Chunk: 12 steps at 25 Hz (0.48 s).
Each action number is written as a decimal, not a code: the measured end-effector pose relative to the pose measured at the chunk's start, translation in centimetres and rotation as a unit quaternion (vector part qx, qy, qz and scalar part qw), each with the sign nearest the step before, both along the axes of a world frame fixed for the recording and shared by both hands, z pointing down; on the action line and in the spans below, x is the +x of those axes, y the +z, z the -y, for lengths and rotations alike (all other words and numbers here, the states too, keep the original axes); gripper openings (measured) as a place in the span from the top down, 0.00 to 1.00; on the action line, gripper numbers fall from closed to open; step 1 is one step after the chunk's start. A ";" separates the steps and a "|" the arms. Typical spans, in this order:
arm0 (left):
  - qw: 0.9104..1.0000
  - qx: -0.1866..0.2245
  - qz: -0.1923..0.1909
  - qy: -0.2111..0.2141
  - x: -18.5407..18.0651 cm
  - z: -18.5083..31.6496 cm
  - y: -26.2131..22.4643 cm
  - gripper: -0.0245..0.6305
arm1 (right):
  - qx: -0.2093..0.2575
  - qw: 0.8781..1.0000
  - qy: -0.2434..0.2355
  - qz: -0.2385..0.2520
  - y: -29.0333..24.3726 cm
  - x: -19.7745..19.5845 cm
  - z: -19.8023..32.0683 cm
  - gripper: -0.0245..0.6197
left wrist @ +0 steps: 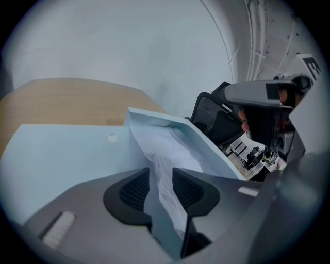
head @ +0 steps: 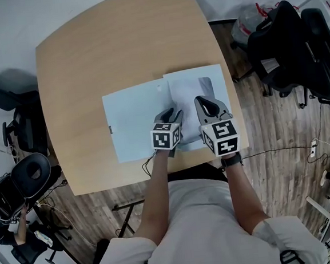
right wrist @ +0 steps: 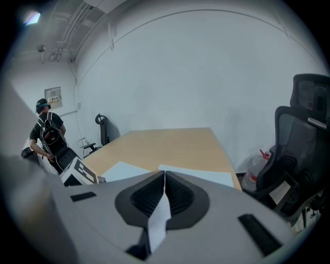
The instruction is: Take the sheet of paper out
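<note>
The crumpled white sheet of paper (left wrist: 170, 149), lying in the pale blue folder (head: 132, 120) on the wooden table (head: 117, 46), runs lengthwise between the wide-apart jaws of the left gripper (left wrist: 161, 180) (the nearer one), while the folder's raised flap is pinched by the right gripper (right wrist: 164, 188).

There is one wooden table (head: 117, 46). On it lie one light-blue folder (head: 131, 123) and one white sheet of paper (head: 185, 92). There are two grippers, the left gripper (head: 168, 117) and the right gripper (head: 208, 103). To the right of the table stand two black chairs (head: 283, 43) and one plastic bag (head: 247, 19). In the right gripper view, one person (right wrist: 47, 135) stands far behind.
</note>
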<state>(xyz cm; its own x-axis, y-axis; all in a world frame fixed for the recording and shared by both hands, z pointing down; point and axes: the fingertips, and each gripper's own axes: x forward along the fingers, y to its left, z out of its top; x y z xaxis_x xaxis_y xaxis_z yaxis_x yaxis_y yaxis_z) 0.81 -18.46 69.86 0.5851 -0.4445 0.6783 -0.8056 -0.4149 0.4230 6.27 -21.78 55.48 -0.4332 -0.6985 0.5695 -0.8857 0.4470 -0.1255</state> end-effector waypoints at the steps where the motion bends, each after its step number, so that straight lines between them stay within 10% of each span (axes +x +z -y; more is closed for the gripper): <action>1: 1.000 -0.007 0.003 -0.001 0.0 -0.2 0.4 0.77 | -0.002 1.000 -0.001 0.000 0.1 0.0 0.0 0.94; 12: 0.999 -0.037 -0.016 -0.024 0.0 -0.7 1.4 0.83 | -0.005 1.000 -0.002 -0.010 0.4 0.2 -0.5 0.94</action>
